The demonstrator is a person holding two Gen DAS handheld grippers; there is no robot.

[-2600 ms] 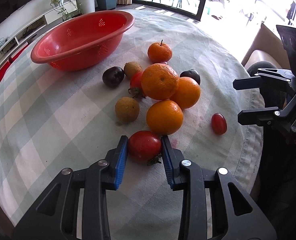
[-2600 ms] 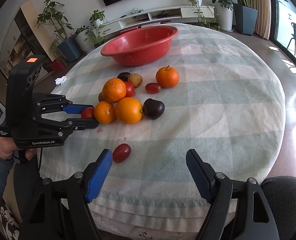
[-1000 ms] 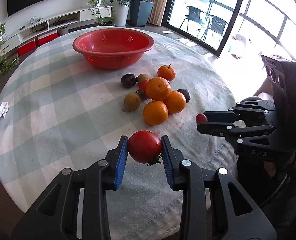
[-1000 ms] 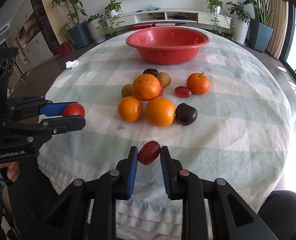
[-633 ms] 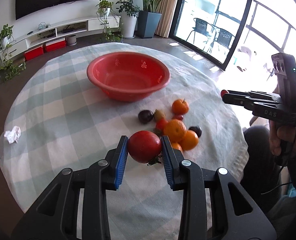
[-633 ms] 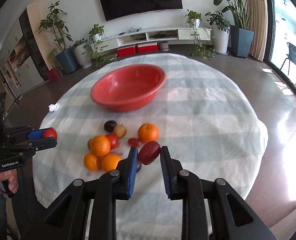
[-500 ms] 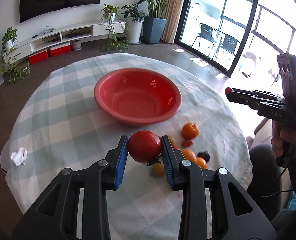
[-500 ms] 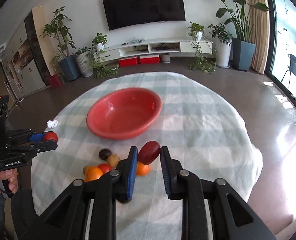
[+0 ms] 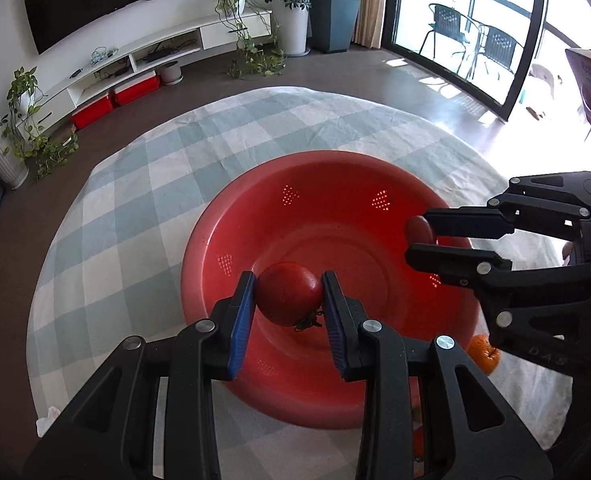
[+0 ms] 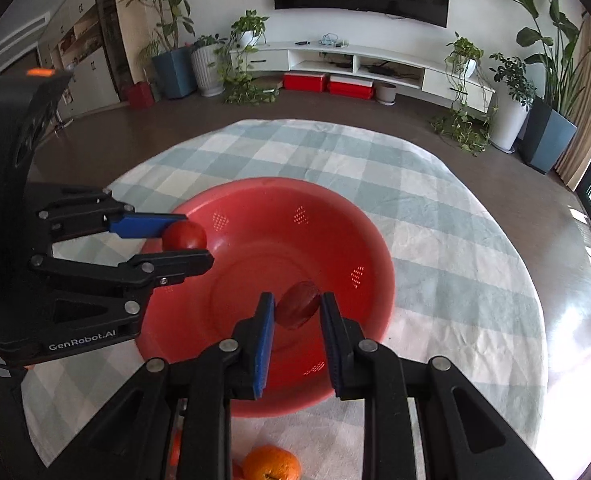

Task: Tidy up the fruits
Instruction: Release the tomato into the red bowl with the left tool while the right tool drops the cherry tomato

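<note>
My left gripper (image 9: 288,294) is shut on a round red tomato (image 9: 289,294) and holds it above the red perforated bowl (image 9: 255,216). My right gripper (image 10: 297,311) is shut on a small dark red oblong tomato (image 10: 297,310), also above the bowl (image 10: 335,216). Each gripper shows in the other's view: the right one (image 9: 419,236) with its tomato (image 9: 418,230) at the bowl's right side, the left one (image 10: 187,240) with its tomato (image 10: 184,236) at the bowl's left rim. The bowl holds no fruit.
The bowl stands on a round table with a green-and-white checked cloth (image 9: 135,184). An orange (image 10: 270,463) lies near the bottom edge; another orange (image 9: 482,354) peeks out beside the right gripper. Plants and a TV shelf stand beyond the table.
Both grippers have carried their tomatoes forward from the near fruit pile and now hang over the red bowl. The fruit pile has dropped out below the views.
</note>
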